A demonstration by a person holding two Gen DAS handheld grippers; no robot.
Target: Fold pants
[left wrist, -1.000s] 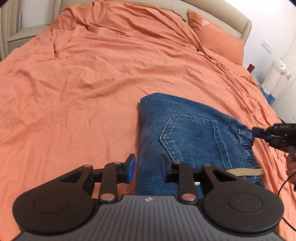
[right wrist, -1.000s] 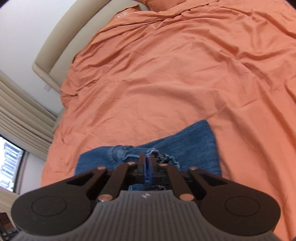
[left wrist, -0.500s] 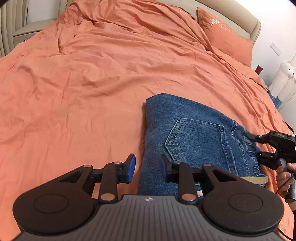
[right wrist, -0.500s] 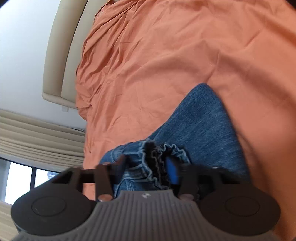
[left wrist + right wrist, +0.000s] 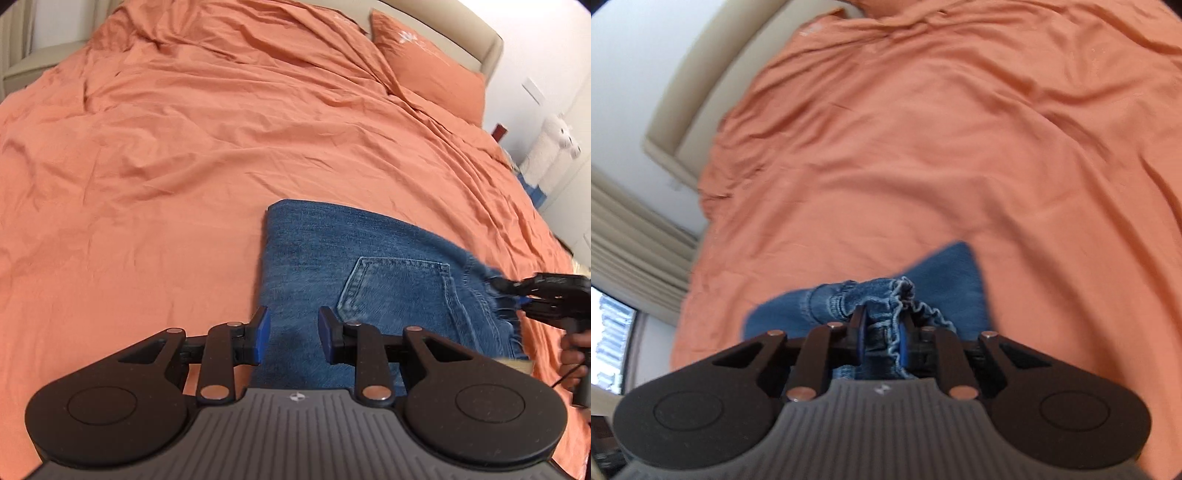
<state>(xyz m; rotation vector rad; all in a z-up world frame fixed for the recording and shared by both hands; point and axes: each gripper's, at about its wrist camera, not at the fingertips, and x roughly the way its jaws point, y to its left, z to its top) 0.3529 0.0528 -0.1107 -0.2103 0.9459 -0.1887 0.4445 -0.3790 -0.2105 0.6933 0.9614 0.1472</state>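
Bedspread orange and rumpled, pillow, curtains

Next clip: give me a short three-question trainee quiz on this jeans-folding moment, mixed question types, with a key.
1. True or false: the left gripper has its fingers clamped on the jeans.
2. Which part of the jeans sits between the fingers of the right gripper? A) a leg hem B) the gathered waistband C) the back pocket
3. Fill in: the jeans lie on an ____ bedspread.

Key
1. False: its fingers stand apart with nothing pinched between them.
2. B: the fingers have just been closing around the bunched waistband.
3. Orange.
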